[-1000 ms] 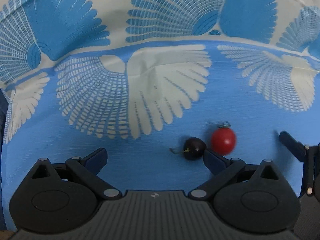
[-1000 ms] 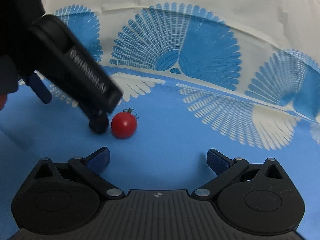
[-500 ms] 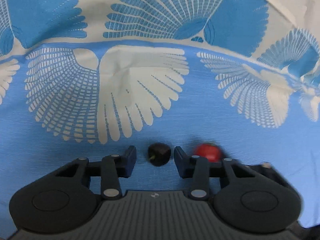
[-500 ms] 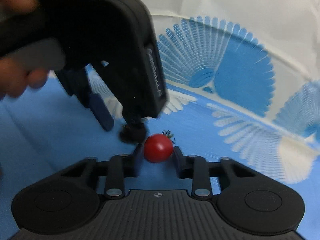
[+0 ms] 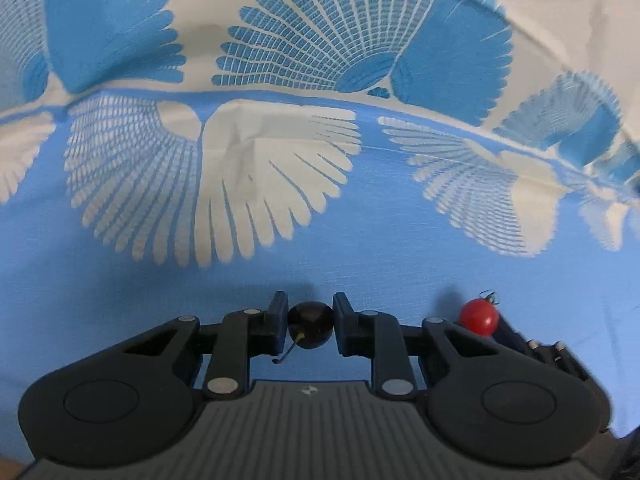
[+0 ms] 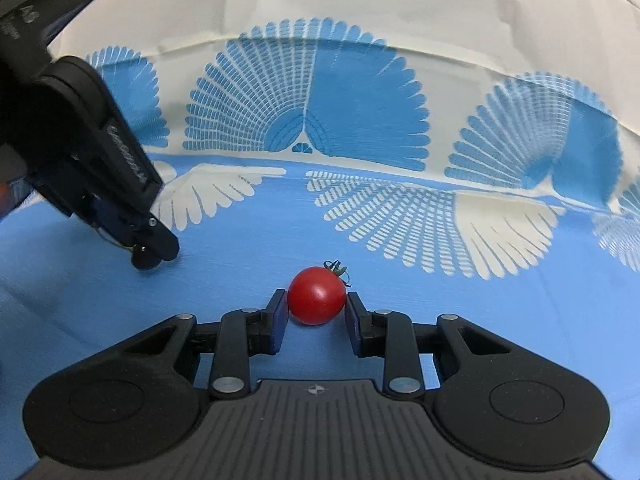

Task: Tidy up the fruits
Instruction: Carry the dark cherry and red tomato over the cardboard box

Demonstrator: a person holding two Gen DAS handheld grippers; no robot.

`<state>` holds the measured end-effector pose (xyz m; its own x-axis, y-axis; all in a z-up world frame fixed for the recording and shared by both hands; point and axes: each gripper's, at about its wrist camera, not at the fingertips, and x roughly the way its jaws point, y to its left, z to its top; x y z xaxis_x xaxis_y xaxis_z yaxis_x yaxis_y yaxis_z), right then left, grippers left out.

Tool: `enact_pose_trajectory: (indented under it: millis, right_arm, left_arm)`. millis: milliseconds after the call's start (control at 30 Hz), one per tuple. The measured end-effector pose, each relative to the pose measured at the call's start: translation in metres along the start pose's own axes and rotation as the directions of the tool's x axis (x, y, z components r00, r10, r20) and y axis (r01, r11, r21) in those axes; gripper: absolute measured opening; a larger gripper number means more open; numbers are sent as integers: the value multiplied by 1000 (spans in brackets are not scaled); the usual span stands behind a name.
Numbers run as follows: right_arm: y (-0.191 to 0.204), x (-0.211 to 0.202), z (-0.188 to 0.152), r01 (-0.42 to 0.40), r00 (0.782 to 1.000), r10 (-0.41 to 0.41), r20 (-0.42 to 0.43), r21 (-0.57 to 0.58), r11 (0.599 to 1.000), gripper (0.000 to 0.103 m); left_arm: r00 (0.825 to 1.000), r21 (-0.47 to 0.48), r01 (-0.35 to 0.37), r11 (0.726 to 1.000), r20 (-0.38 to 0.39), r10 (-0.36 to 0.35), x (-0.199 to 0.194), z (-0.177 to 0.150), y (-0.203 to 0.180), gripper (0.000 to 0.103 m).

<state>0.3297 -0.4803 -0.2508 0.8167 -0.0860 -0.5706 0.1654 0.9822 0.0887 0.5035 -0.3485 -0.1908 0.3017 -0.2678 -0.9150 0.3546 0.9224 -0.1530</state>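
While each claw grips one fruit, the views differ.
Left claw (image 5: 310, 326) pinches a dark stemmed cherry (image 5: 310, 325); only the right view shows right claw (image 6: 317, 307) clamping the red cherry tomato (image 6: 317, 295) above blue fan-patterned cloth (image 6: 440, 312).

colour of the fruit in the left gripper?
Very dark, almost black with a thin greenish stem: a cherry. Shows best in the left wrist view, between the jaws.

light was bright and even — soft shadows lay under the fruit; the tablecloth (image 5: 360, 264) bowed at the fisheye edges, slightly blurred there.
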Motion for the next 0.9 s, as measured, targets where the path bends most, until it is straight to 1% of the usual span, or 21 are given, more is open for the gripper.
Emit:
enact_pose_trajectory:
  millis: [133,233,400,467,533,600,767,833,900]
  right_arm:
    - [0,-49,-11,14,1000,-14,7,51,999,32]
    - [4,-96,-18,20,1000,-20,21,42,999,32]
    - [15,-177,-26,34,999,-35,38,19,999,32]
    - [21,-209,-28,33,999,-34,34,32,999,32]
    - [29,-241,-29,16,999,-18,48,58,998,32]
    - [41,-270,-28,-8,998,4,60,72,997,32]
    - [88,-332,-27,-85,992,81,97,35,996,32]
    - [109,-346,-30,-130,988,127,87,30,991,32]
    - [134,-357,-37,-176,983,175,55,17,984,32]
  left_arm:
    - [999,-9,39,999,-12,-39,-37,-30,-7,26]
    - [997,4,76,997,-20,-76,-67,-57,-18,26]
    - [988,-16,148,989,-35,-148,-124,-102,-25,26]
    - [986,-16,165,986,-30,-166,-150,-118,-24,26]
    - [984,-14,176,984,-23,-176,-178,-134,-22,26]
    - [984,-10,175,985,-12,-175,-204,-149,-17,26]
    - [989,-19,146,989,20,-146,-264,-190,12,26]
    - [992,-22,123,992,28,-122,-283,-209,27,26]
    - [995,-37,100,994,29,-99,-298,-228,46,26]
